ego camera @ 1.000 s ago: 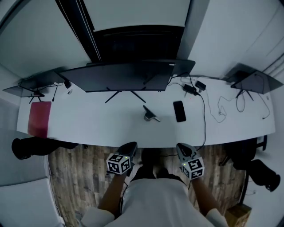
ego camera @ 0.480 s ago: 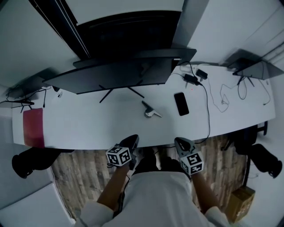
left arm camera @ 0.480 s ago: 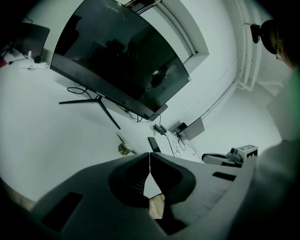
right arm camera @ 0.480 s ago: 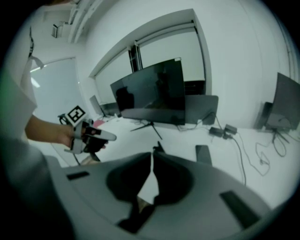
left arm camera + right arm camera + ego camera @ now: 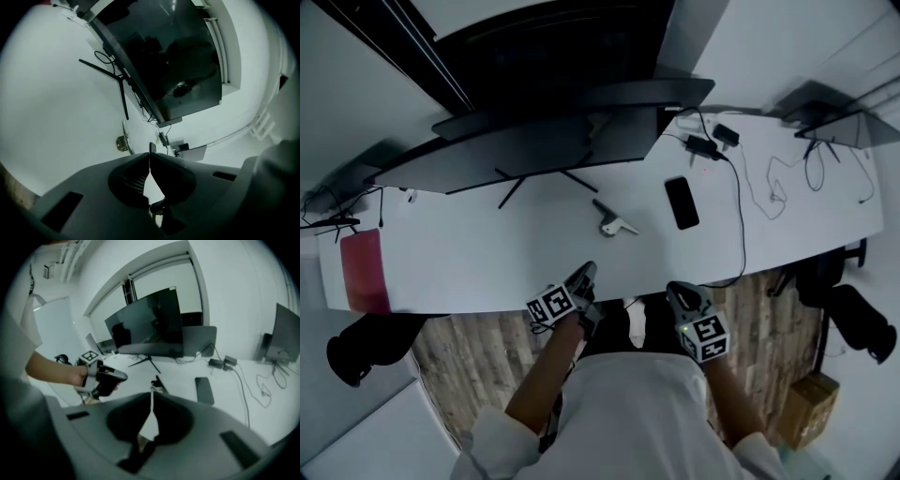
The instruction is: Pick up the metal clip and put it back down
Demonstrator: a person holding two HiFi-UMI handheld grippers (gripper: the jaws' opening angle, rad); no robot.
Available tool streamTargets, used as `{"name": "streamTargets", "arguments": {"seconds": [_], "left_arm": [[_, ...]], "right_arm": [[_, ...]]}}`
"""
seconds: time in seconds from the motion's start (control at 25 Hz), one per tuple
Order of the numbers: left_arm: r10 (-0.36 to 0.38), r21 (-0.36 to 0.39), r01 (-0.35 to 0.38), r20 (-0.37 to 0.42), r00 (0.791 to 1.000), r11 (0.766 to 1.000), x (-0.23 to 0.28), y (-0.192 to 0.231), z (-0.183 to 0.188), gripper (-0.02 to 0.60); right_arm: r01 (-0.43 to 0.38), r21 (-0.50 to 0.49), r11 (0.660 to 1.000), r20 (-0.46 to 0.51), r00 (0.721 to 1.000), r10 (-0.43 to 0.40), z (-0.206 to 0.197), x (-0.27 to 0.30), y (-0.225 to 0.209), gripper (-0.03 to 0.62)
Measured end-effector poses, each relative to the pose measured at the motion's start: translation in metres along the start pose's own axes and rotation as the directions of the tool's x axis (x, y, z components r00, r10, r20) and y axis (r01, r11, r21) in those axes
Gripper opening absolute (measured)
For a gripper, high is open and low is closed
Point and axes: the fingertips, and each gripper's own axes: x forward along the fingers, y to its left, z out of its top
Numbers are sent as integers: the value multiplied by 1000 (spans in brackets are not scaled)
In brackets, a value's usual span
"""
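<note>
**A:** What did the head view show?

**B:** It showed a white desk from above, with a dark monitor along its far side. The left gripper and the right gripper hovered at the near edge, both empty. The metal clip lay on the desk ahead of the fingertips, roughly between the two grippers and well apart from both. A black phone lay near it on the right.

**A:** And the left gripper view?

**B:** The left gripper had its fingers pressed together with nothing between them. The metal clip lay beyond the tips and a little to their left, near the foot of the monitor stand.

**A:** The right gripper view?

**B:** The right gripper also had its fingers closed tip to tip, holding nothing. The metal clip sat just past the tips, and the phone lay to their right. Far to their left, a hand held the left gripper above the desk edge.
</note>
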Motion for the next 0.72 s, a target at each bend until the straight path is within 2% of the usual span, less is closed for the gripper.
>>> {"name": "streamTargets", "arguments": {"seconds": [0.12,0.28,0.4,0.72], "left_arm": [[-12,-90,15,26,1000,996,15,5,3,35],[-32,-168,37,35,999,985,38,11,8,37],[-25,-202,31,31,999,979,56,20,10,91],[4,-259,-3,5,1000,966,96,40,8,163]], "right_arm": [[-14,10,1000,-10,1000,14,-2,3,-3,35],[-29,20,999,-26,999,29,-5,7,-11,35],[-35,22,999,-37,999,36,-11,10,-21,35],[-58,49,997,-76,995,62,-23,16,-41,35]]}}
